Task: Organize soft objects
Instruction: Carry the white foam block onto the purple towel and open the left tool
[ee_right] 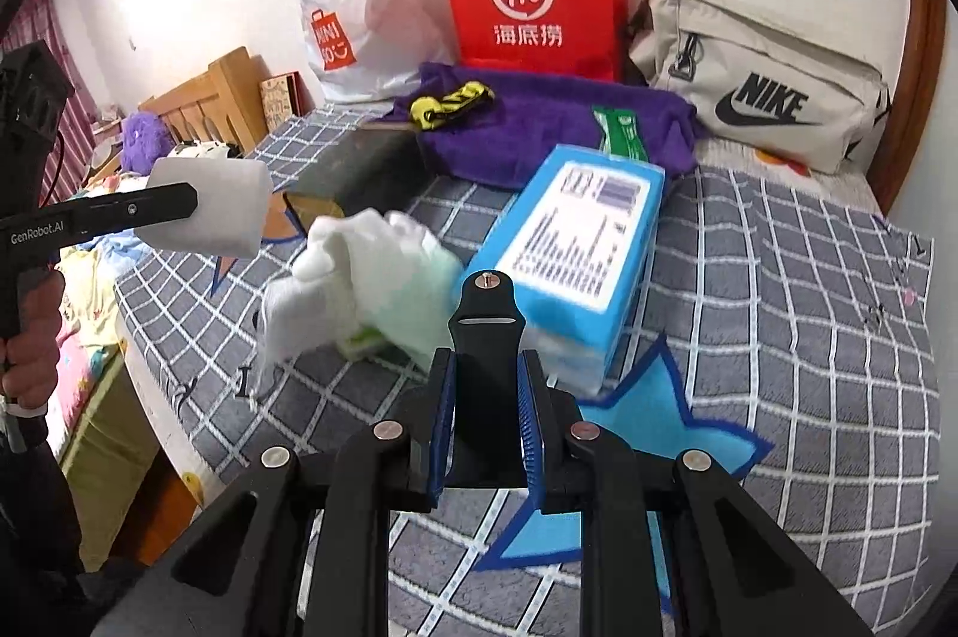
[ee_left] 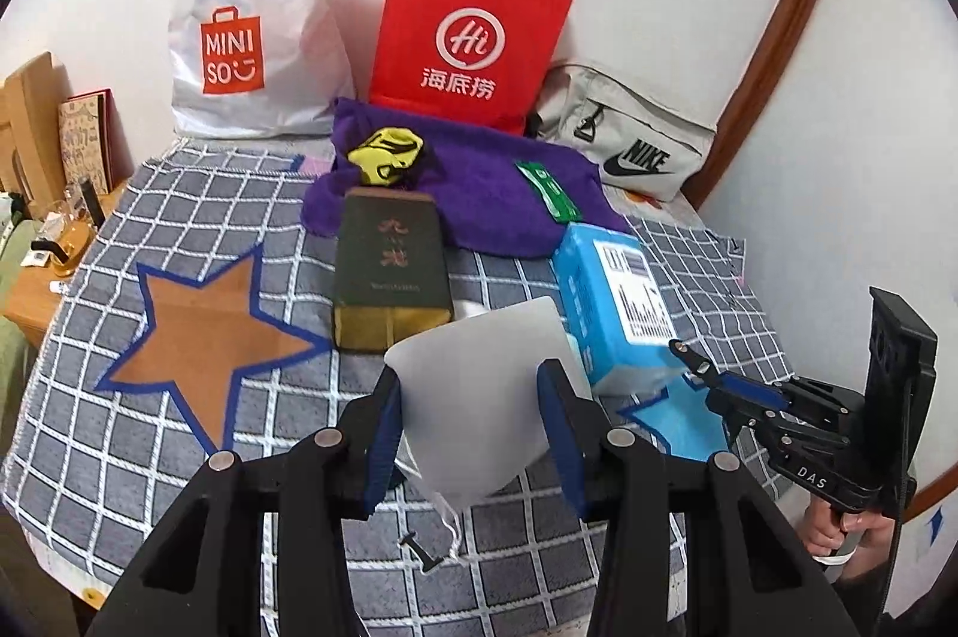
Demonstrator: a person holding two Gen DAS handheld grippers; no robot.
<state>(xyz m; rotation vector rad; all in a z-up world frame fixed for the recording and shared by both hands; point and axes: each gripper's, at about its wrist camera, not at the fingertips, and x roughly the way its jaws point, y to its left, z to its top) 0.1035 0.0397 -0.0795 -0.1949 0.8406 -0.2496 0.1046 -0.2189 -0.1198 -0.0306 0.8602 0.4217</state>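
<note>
Left gripper point(ee_left: 473, 421) of yours clamps a smooth white folded mask point(ee_left: 479, 397), raised over the grey checked blanket's point(ee_left: 179, 433) near edge. Your right gripper point(ee_right: 485, 415) pinches a black plastic clip-shaped piece point(ee_right: 486, 337). Fluffy white-green socks point(ee_right: 353, 278) lie touching the blue tissue pack point(ee_right: 575, 254).
</note>
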